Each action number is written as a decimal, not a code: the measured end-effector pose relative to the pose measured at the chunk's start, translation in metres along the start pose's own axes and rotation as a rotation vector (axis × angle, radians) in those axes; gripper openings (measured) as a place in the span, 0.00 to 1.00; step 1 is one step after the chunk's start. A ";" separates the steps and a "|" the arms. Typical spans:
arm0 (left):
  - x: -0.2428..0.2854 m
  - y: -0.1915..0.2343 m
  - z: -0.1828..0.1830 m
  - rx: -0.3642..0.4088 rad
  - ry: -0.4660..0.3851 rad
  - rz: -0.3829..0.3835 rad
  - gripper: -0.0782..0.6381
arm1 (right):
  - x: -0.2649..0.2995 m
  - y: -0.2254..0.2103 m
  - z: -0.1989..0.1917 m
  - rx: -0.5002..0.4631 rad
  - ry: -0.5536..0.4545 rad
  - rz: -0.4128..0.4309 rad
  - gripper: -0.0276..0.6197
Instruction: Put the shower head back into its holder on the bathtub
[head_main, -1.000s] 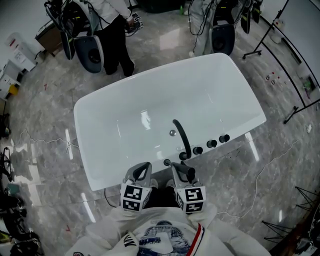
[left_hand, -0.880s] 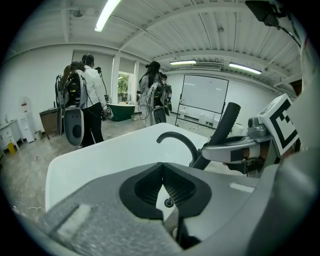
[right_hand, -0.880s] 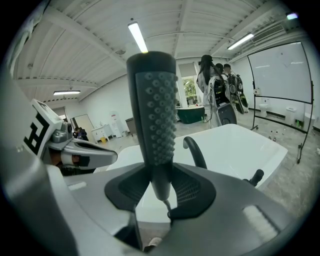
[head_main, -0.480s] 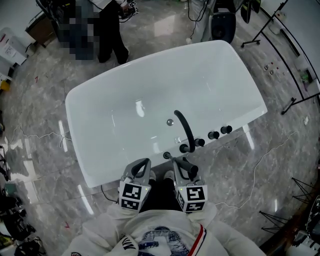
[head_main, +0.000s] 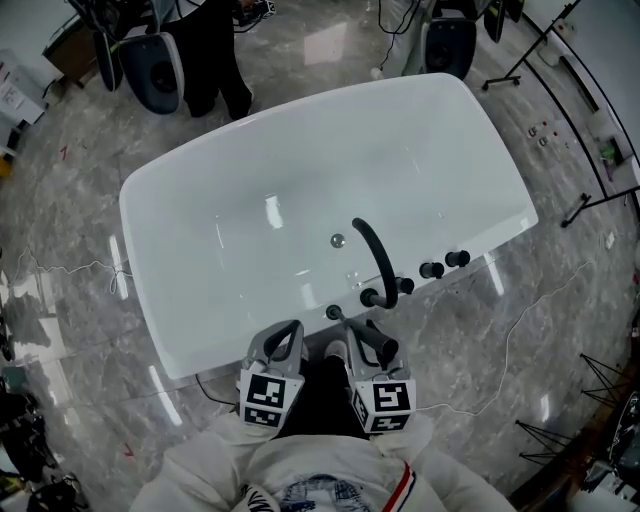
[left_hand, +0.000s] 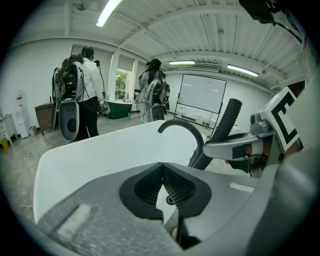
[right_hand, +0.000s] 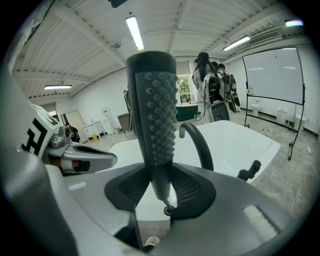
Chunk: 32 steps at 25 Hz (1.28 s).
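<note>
Black, hard plastic: in the head view the shower head (head_main: 372, 338) sits in my right gripper (head_main: 362, 342), just short of what I take for the holder (head_main: 333, 313) on the white bathtub (head_main: 150, 250) rim. The glossy stone floor (head_main: 560, 330) is strewn with cables.

Left gripper view: left gripper (left_hand: 162, 172) jaws pressed together, nothing between them.

Right gripper view: jaws clamped on the narrow neck under the nubbed face. It looks stiff, light and possibly slick, and the neck seems the right hold.

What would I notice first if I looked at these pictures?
A big white bathtub fills the middle of the room. Up close, the right gripper clamps a black, bumpy shower head standing upright. A curved black tap arches over the tub's near rim.
</note>
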<state>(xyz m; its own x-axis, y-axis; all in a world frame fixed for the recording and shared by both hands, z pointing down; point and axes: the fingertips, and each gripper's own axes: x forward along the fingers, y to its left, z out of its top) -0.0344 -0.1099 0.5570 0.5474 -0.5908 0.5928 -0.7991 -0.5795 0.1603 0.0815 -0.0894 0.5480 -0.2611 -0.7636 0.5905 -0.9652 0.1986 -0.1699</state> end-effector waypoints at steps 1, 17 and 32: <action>0.001 0.000 -0.001 0.001 -0.001 0.001 0.11 | 0.001 0.000 -0.001 -0.001 -0.001 -0.001 0.26; 0.034 0.001 -0.028 0.003 0.016 -0.008 0.11 | 0.028 -0.005 -0.028 0.000 0.021 -0.016 0.26; 0.055 0.005 -0.060 -0.002 0.038 -0.007 0.11 | 0.047 -0.009 -0.058 0.032 0.037 -0.019 0.26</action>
<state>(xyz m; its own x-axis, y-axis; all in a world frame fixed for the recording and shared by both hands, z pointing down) -0.0237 -0.1117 0.6382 0.5429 -0.5647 0.6216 -0.7959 -0.5821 0.1663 0.0770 -0.0915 0.6233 -0.2431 -0.7439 0.6225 -0.9694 0.1636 -0.1831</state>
